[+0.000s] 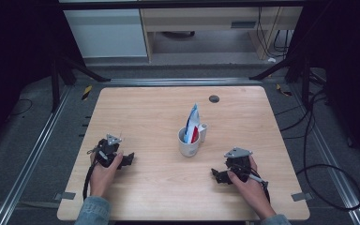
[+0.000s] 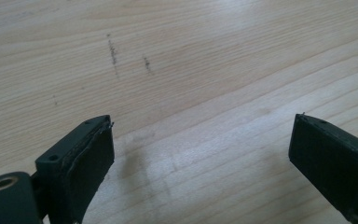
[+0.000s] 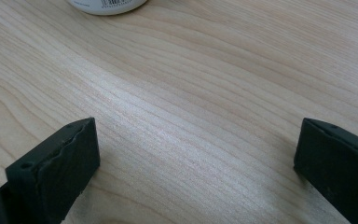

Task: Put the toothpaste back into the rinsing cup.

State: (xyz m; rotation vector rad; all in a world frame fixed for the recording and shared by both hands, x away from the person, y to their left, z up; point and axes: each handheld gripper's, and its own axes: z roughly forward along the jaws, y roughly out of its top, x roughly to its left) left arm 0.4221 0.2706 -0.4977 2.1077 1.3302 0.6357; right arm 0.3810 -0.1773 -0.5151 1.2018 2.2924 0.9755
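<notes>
Resting low on the table [image 1: 136, 108] with both the left gripper [image 1: 127, 158] and right gripper [image 1: 217, 175] spread wide and empty, mug [image 1: 189, 140] sitting ahead between them, probably rigid and slick, floppy light pouch [image 1: 193, 123] inside, best pinched near its top edge.

One white mug [image 1: 189, 142] stands near the middle of the counter [image 1: 145, 112], and one blue, white and red packet [image 1: 192, 123] stands upright inside the mug. Two grippers rest on the counter: one [image 1: 127, 159] well to the left of the mug, one [image 1: 215, 174] to its right. One dark round hole [image 1: 214, 98] lies beyond the mug.
</notes>
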